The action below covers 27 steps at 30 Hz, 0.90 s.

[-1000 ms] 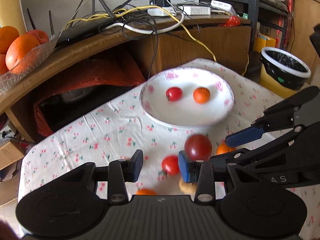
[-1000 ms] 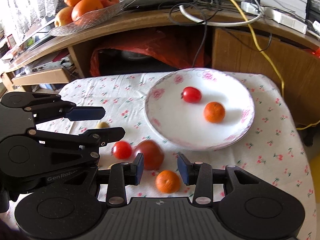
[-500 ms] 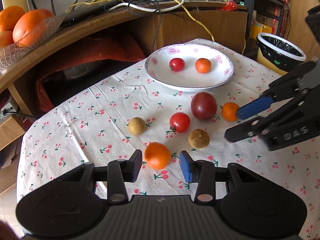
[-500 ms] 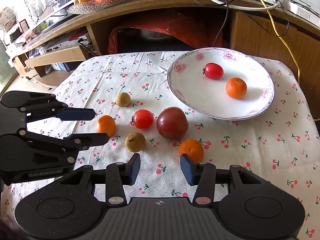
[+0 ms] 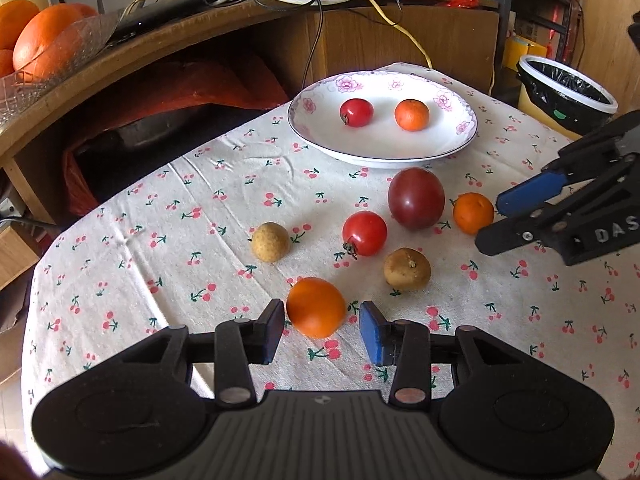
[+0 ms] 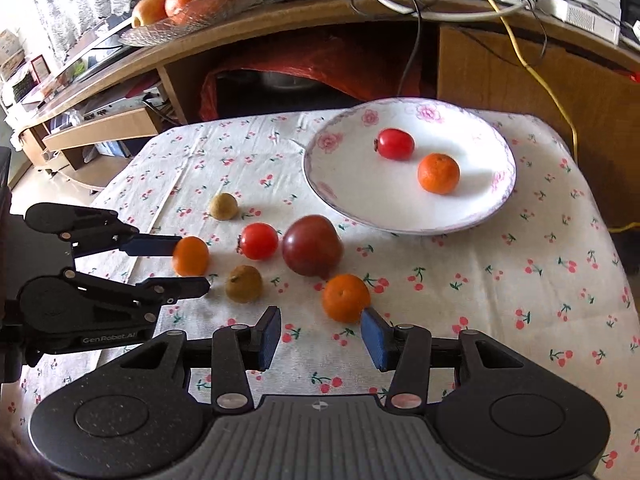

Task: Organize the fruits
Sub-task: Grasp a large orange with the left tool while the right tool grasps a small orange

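Observation:
A white flowered plate [image 5: 320, 140] [image 6: 332, 196] at the back of the table holds a red tomato [image 5: 356, 112] and a mandarin [image 5: 412, 114]. In front of it lie a large dark tomato [image 5: 416, 198], a small red tomato [image 5: 364, 233] and two tan round fruits [image 5: 270, 241] [image 5: 407, 269]. My left gripper [image 5: 322, 330] [image 6: 188, 266] stands open with an orange mandarin [image 5: 316, 306] [image 6: 191, 256] between its fingers, pads not pressing. My right gripper [image 6: 320, 332] [image 5: 488, 220] is open; another mandarin [image 6: 346, 297] [image 5: 473, 213] sits just ahead of its right fingertip.
The table wears a cherry-print cloth [image 5: 180, 240]. Behind it runs a wooden shelf [image 5: 160, 36] with cables and a glass bowl of oranges [image 6: 192, 4]. A red bag [image 5: 168, 92] lies under the shelf. A lined bin [image 5: 568, 96] stands beyond the right edge.
Both views have drawn back from the plate, so more of the table shows. The left gripper sank around the near mandarin. The right gripper's jaws widened a little and neared the other mandarin.

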Available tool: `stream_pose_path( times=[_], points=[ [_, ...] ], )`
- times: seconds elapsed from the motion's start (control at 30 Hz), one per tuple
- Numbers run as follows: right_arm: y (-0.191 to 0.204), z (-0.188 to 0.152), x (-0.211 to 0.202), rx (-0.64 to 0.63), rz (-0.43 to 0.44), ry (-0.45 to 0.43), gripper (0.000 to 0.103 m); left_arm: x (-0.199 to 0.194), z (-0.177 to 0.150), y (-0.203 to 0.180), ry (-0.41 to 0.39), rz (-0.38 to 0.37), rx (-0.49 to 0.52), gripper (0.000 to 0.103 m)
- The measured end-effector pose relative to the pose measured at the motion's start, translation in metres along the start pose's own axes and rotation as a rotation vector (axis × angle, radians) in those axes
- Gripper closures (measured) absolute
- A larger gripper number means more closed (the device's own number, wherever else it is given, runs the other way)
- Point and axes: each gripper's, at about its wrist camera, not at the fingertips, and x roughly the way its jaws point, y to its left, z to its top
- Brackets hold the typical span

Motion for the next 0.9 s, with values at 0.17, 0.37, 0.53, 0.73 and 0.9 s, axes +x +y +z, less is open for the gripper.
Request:
stream_pose_path(
  times=[0.17, 0.37, 0.53, 0.73, 0.9],
  points=[
    [-0.003, 0.002, 0.010, -0.010, -0.030, -0.007, 0.062, -0.001, -0.002, 0.002, -0.007, -0.007, -0.004, 0.054],
    [-0.006, 0.003, 0.018, -0.014, -0.039, 0.001, 0.062, -0.001, -0.002, 0.004, -0.011, -0.009, -0.022, 0.059],
    [-0.006, 0.005, 0.019, -0.010, -0.040, 0.004, 0.066, -0.001, 0.000, 0.005, -0.005, -0.006, -0.034, 0.062],
    [-0.005, 0.006, 0.020, -0.016, -0.048, 0.017, 0.077, 0.004, 0.004, 0.008, 0.004, -0.012, -0.063, 0.062],
    [-0.005, 0.005, 0.019, -0.018, -0.047, 0.024, 0.077, 0.005, 0.006, 0.008, 0.003, -0.009, -0.061, 0.062]
  ],
)
